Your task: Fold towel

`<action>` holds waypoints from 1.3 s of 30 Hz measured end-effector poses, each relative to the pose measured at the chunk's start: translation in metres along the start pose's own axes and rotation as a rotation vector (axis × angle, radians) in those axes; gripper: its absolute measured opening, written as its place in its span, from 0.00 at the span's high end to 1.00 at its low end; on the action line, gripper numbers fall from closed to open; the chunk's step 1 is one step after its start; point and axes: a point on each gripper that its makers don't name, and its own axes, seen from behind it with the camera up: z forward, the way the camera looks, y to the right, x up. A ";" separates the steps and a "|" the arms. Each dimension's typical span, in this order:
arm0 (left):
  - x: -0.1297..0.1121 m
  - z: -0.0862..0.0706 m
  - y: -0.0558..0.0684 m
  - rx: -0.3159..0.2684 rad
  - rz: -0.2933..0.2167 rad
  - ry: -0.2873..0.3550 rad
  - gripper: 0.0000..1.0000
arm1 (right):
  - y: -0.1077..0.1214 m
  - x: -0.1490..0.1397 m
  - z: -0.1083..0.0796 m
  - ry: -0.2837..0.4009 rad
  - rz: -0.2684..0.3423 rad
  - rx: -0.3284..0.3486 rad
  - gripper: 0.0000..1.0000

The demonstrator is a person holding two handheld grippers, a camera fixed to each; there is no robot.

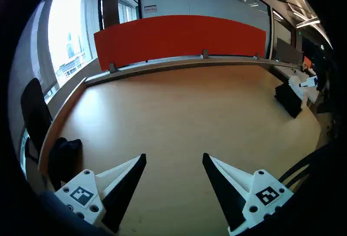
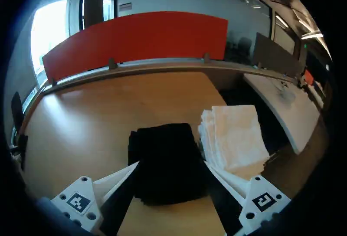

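**A:** Where are the towels?

**B:** In the right gripper view, a stack of folded black towels [image 2: 167,149] lies on the pale wooden table [image 2: 86,119], near its right edge. A stack of folded white towels [image 2: 234,138] sits just beside it, further right.

**A:** And the grippers?

**B:** The right gripper [image 2: 171,162] is spread, with its fingers flanking the black stack's near end. Possibly they brush the cloth; I cannot tell. The left gripper [image 1: 174,155] is spread too, holding nothing, above bare wood.

**A:** Room to move?

**B:** Open tabletop runs left and far, up to the curved orange divider panel [image 1: 178,36] on the far edge.

**A:** Anything cut off?

**B:** The right gripper's fingers hide the black stack's near corners.
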 end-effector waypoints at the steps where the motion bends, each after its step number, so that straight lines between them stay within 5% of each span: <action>1: 0.000 0.000 -0.001 0.002 -0.001 0.001 0.03 | -0.002 0.005 -0.001 0.021 0.002 0.002 0.05; 25: 0.005 -0.003 -0.006 0.028 -0.023 0.021 0.03 | -0.009 0.068 -0.029 0.401 0.006 -0.071 0.03; 39: 0.012 -0.002 -0.009 0.035 -0.027 0.039 0.03 | -0.017 0.093 -0.040 0.526 0.003 -0.095 0.00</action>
